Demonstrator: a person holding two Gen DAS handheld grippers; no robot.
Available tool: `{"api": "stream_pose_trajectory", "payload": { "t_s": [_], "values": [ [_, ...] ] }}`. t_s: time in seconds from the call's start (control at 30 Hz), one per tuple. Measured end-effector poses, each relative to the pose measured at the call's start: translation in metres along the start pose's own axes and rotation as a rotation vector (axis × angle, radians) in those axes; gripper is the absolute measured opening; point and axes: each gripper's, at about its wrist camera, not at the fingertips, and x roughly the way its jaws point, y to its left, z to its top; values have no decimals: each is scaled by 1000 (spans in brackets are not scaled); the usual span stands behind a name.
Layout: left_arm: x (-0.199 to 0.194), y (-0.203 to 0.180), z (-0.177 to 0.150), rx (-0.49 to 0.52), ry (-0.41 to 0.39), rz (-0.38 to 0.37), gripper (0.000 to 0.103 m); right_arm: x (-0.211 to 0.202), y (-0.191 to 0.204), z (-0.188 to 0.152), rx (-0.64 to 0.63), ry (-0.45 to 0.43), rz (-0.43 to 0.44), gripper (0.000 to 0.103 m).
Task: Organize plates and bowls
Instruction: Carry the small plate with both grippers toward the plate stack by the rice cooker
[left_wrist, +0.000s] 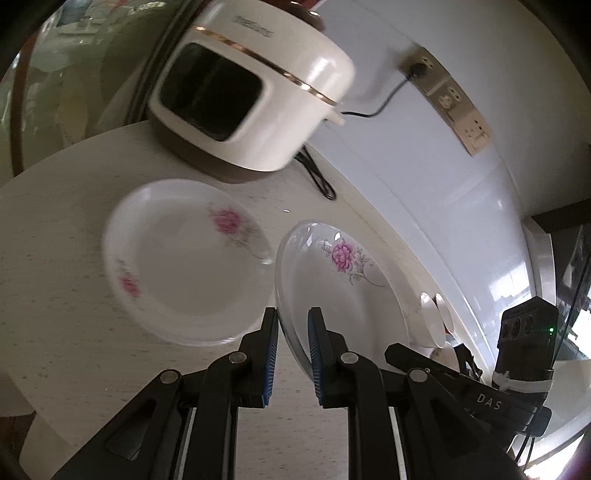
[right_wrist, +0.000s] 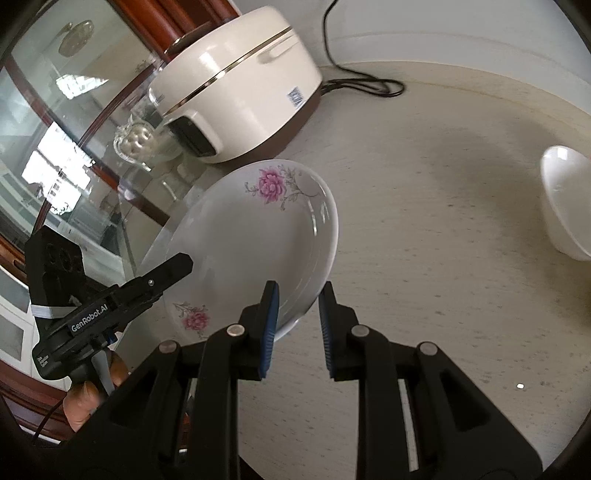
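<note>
White, pink-flowered plate (right_wrist: 258, 236) held tilted, rim pinched by left gripper (left_wrist: 293, 347) and right gripper (right_wrist: 297, 325).

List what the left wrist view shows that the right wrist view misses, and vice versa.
Left wrist only: a second floral plate flat on the table, a wall socket strip. Right wrist only: a person's fingers, a glass dish of pale balls. Both: the rice cooker, and the tilted plate with left gripper and right gripper at its rim.
</note>
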Motion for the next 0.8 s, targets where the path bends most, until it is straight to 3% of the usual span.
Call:
{"api": "stream_pose_trajectory", "payload": {
  "t_s": [0.8],
  "values": [
    [-18,77,16,-178,-3,95,17,73,61,21,-80,149,26,28]
  ]
}}
